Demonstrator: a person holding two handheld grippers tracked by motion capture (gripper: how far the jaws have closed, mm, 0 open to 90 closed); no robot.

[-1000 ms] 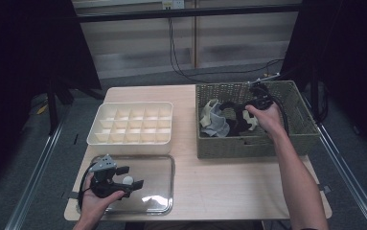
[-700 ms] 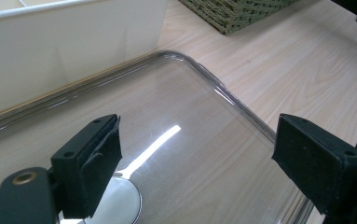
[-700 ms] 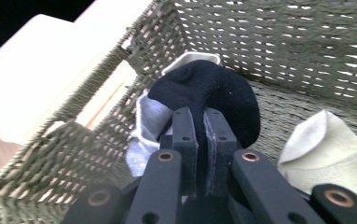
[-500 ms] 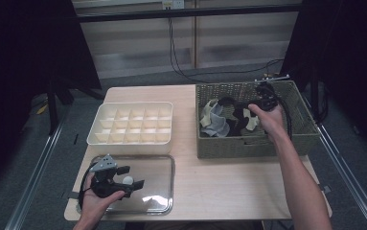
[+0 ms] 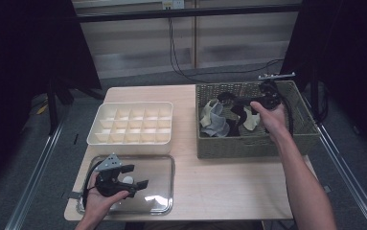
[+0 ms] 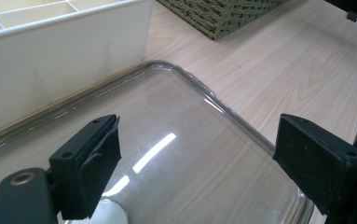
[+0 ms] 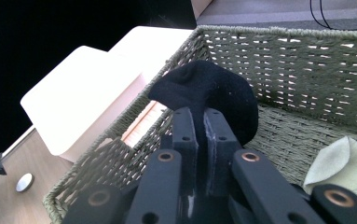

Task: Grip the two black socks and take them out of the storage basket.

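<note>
Inside the wicker basket (image 7: 306, 60), right gripper (image 7: 199, 126) jaws pinch a black sock (image 7: 209, 88).

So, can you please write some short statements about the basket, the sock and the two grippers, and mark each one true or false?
1. The right gripper is shut on a black sock. True.
2. The black sock is lifted out over the white divided box. False: it is inside the woven basket, as the right gripper view shows.
3. The left gripper is open, with nothing between its jaws. True.
4. The left gripper hangs over the basket. False: it is over the clear lid lying on the table.
5. The compartments of the white box hold socks. False: those in view are empty.
</note>
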